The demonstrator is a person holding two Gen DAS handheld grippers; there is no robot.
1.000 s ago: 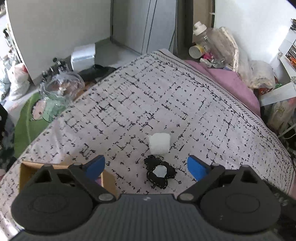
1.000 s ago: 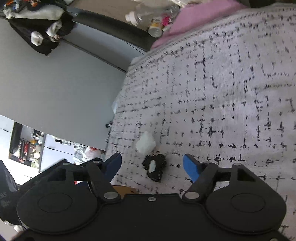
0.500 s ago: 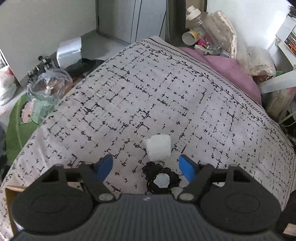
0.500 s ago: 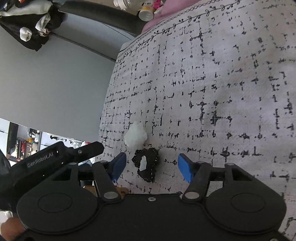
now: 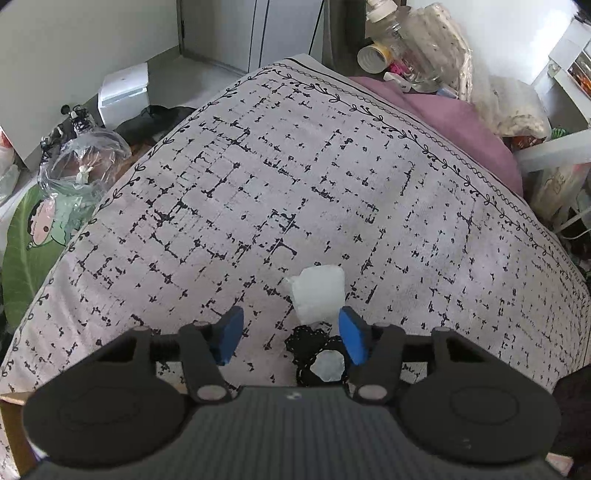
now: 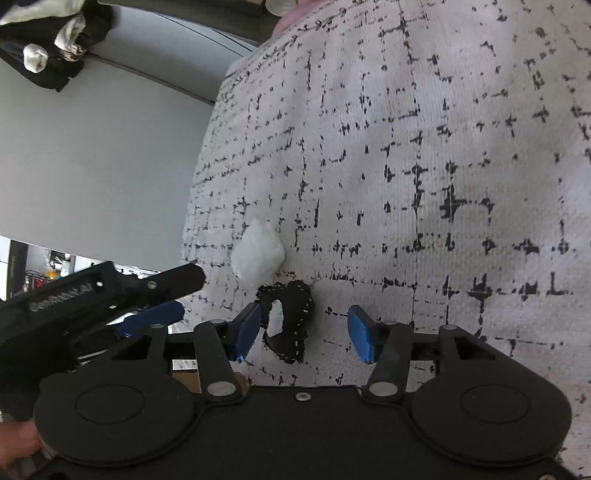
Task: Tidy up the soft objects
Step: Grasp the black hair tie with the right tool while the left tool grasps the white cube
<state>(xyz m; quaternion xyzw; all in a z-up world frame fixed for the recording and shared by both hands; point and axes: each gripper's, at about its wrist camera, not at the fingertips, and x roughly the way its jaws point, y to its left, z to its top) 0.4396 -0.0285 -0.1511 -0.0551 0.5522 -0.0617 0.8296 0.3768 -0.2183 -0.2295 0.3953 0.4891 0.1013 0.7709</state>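
A small white soft pillow (image 5: 318,294) lies on the patterned bedspread (image 5: 295,192); it also shows in the right wrist view (image 6: 258,254). Just in front of it lies a black heart-shaped soft object with a pale centre (image 5: 322,356), also in the right wrist view (image 6: 286,319). My left gripper (image 5: 291,338) is open and empty, low over the bedspread, with the white pillow by its right finger. My right gripper (image 6: 303,332) is open and empty, with the black heart between its fingers, nearer the left one. The left gripper's body (image 6: 92,295) shows at the right wrist view's left.
A cardboard box edge (image 5: 11,424) sits at the near left. The bed's left edge drops to a floor with a plastic bag (image 5: 85,162) and a white box (image 5: 123,92). A purple pillow (image 5: 454,125) and bottles (image 5: 391,33) lie at the far right.
Both grippers have moved forward and lower toward the two soft objects. The left gripper's fingers have come closer together. The black heart now lies between the right gripper's fingers.
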